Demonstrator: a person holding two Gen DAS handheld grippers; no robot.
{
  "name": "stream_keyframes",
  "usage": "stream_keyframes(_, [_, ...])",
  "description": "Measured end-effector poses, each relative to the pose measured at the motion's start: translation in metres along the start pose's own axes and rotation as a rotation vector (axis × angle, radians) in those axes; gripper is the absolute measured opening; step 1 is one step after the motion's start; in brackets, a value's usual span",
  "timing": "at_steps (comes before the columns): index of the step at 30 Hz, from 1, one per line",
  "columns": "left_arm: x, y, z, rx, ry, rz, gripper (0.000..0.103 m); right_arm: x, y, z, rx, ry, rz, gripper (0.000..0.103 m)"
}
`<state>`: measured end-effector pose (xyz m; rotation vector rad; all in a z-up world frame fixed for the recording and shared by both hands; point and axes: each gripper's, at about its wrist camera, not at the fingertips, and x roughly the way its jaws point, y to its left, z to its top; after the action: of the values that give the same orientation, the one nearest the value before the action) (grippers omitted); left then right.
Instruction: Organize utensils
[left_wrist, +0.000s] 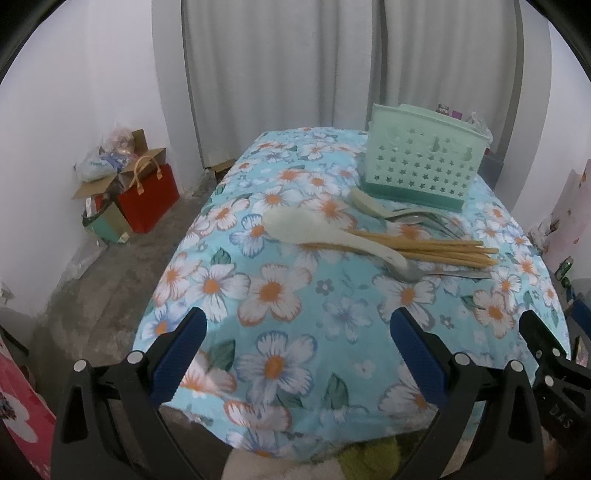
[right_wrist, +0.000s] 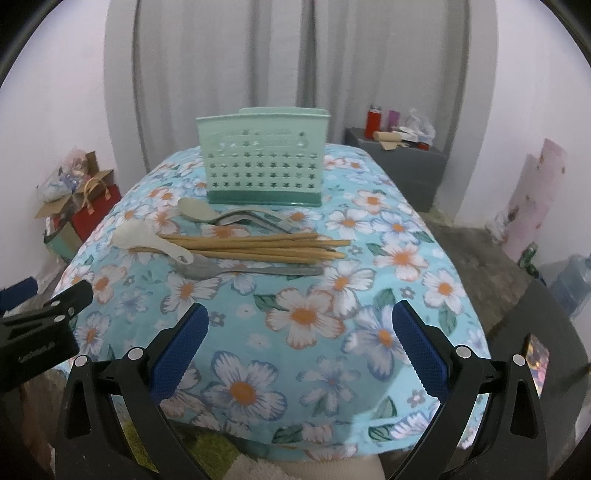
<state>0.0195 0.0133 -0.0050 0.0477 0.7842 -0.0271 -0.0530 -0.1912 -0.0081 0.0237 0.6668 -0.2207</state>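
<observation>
A mint-green utensil holder (left_wrist: 421, 162) (right_wrist: 263, 164) with star holes stands upright at the far side of the floral tablecloth (left_wrist: 295, 325) (right_wrist: 314, 332). In front of it lies a pile: a white ceramic spoon (left_wrist: 325, 236) (right_wrist: 147, 238), a second pale spoon (left_wrist: 365, 202) (right_wrist: 195, 211), wooden chopsticks (left_wrist: 439, 249) (right_wrist: 258, 246) and metal spoons (left_wrist: 436, 275) (right_wrist: 236, 271). My left gripper (left_wrist: 297, 323) is open above the near cloth, empty. My right gripper (right_wrist: 299, 321) is open too, well short of the pile. The left gripper's finger (right_wrist: 70, 297) shows at the right wrist view's left edge.
On the floor to the left sit a red gift bag (left_wrist: 149, 201) (right_wrist: 92, 210) and cardboard boxes (left_wrist: 107, 181). A grey cabinet (right_wrist: 402, 166) with bottles stands behind the table on the right. Grey curtains (left_wrist: 280, 74) hang at the back.
</observation>
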Motion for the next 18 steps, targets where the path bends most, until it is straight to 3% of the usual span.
stream_keyframes(3, [0.012, 0.004, 0.006, 0.010, 0.015, -0.008, 0.098, 0.006, 0.007, 0.004, -0.037, 0.000, 0.032, 0.095])
stream_keyframes(6, [0.024, 0.013, 0.013, -0.001, 0.028, -0.093, 0.098, 0.015, 0.014, 0.008, -0.078, 0.006, 0.068, 0.095])
stream_keyframes(14, [0.050, 0.053, 0.032, -0.224, -0.041, -0.319, 0.098, 0.050, 0.026, 0.013, -0.110, 0.069, 0.154, 0.095])
stream_keyframes(18, [0.075, 0.062, 0.046, -0.260, -0.026, -0.330, 0.098, 0.065, 0.029, 0.010, -0.099, 0.114, 0.209, 0.095])
